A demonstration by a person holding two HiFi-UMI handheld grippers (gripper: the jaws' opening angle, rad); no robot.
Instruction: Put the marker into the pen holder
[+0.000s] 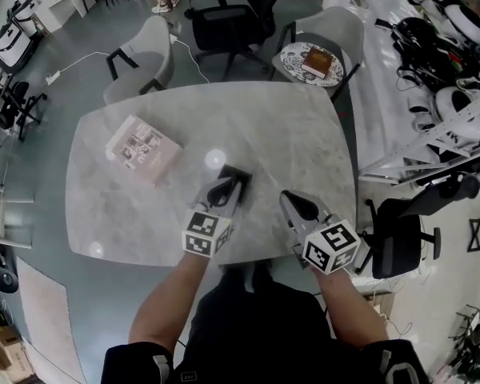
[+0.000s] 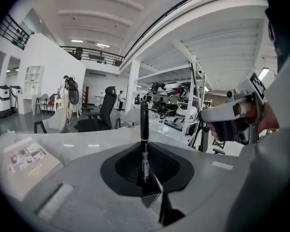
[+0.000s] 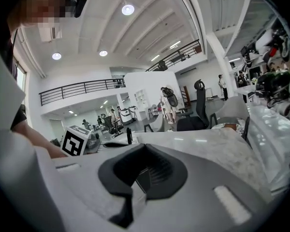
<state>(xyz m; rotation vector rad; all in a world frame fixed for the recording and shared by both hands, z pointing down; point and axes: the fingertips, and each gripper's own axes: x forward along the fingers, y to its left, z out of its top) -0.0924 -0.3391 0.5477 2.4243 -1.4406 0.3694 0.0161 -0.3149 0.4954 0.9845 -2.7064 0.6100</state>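
Both bare forearms reach from the near edge out over the marble table (image 1: 288,134), roughly parallel, with each tool pointing away and tipped slightly downward. The left gripper (image 1: 226,184) sits a little farther out than the right gripper (image 1: 290,201), and the two are near each other but apart. There is one marker (image 2: 144,129), black with a pale label. It stands upright with its lower end clamped between the left gripper's jaws, above the near middle of the table. The right gripper's jaws sit together with nothing between them. Each gripper carries one cube with square markers, two in all: the left cube (image 1: 206,232) and the right cube (image 1: 330,246). One dark square object (image 1: 242,174) lies on the table right at the left gripper's tips; whether it is the pen holder cannot be told. One booklet (image 1: 142,149) lies flat on the table's left side, well apart from both grippers
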